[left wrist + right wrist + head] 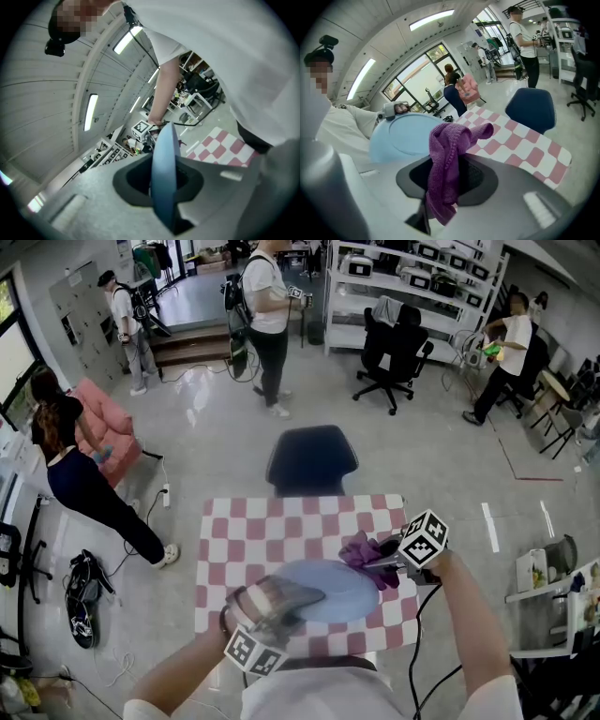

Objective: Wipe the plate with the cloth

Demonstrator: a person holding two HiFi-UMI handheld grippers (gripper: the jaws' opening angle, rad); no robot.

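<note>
Plate [328, 589] rim tight in left gripper [289, 597], cloth [361, 549] tight in right gripper [372, 564] at plate's edge.

1. Place: an open-plan lab or recording workshop with a grey polished floor [422, 456].
2. Storage: white shelving [412, 282] stacked with equipment boxes.
3. Seating: black office chairs [394, 348]; a pink armchair [108, 427].
4. Staff: a standing person [265, 306] wearing backpack gear.
5. Floor: a power strip [167, 495] and loose cables.
6. Work surface: a checkered bench [291, 521].
</note>
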